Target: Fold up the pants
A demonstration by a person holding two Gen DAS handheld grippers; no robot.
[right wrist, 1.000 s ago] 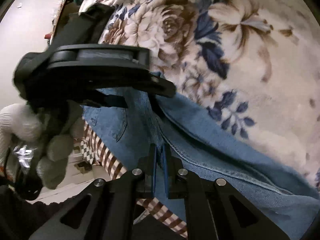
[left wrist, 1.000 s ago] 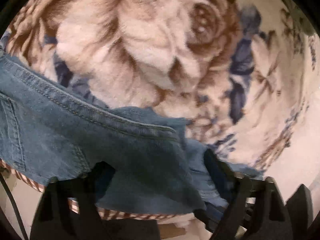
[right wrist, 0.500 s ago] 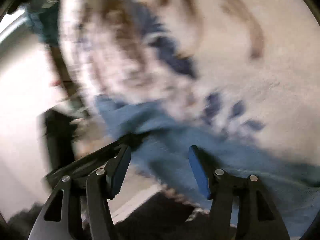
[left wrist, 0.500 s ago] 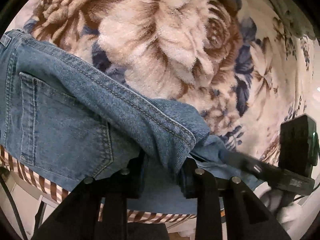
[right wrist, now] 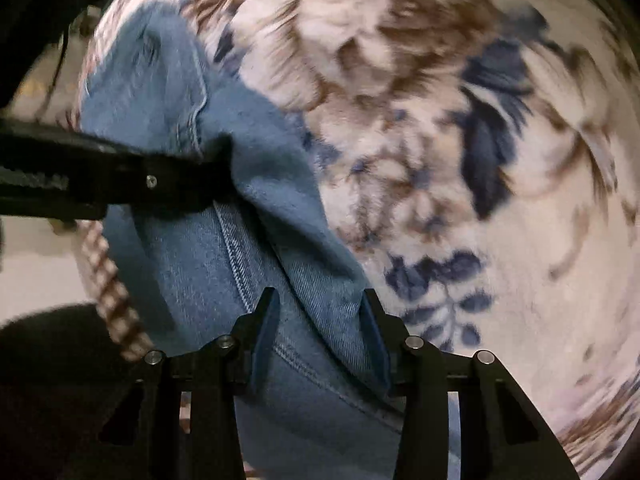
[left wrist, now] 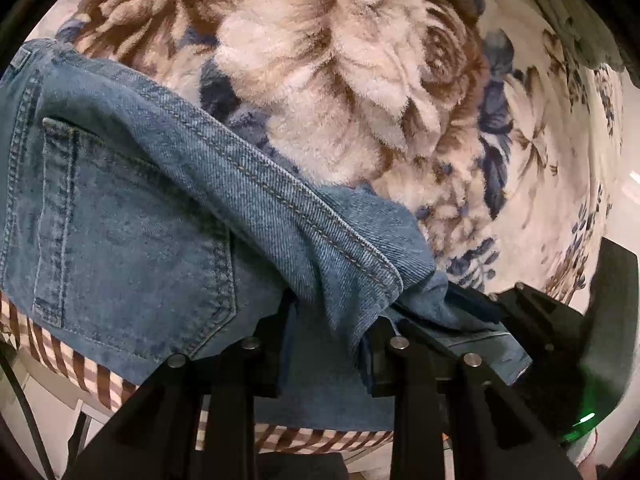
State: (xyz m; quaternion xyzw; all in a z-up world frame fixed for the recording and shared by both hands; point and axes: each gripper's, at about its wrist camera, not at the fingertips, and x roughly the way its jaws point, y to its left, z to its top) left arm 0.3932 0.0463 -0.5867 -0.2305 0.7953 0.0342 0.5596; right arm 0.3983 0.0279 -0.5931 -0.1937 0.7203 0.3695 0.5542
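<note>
Blue denim pants (left wrist: 132, 216) lie on a floral fleece blanket (left wrist: 340, 64), back pocket facing up at the left. My left gripper (left wrist: 328, 320) is shut on the bunched waistband corner of the pants. In the right wrist view the pants (right wrist: 224, 280) run up to the left, and my right gripper (right wrist: 318, 320) is open, its blue-padded fingers (right wrist: 266, 328) either side of a denim fold without pinching it. The left gripper (right wrist: 218, 168) shows there too, clamped on the cloth from the left.
A brown-and-white checked cloth edge (left wrist: 92, 380) runs under the pants along the near edge of the surface. Pale floor (right wrist: 40, 252) lies beyond that edge. The right gripper's body (left wrist: 560, 340) sits at the lower right of the left wrist view.
My left gripper closed on the waistband corner and lifted it slightly. My right gripper let go of the denim, opened, swung away and came back over a fold of the pants.
</note>
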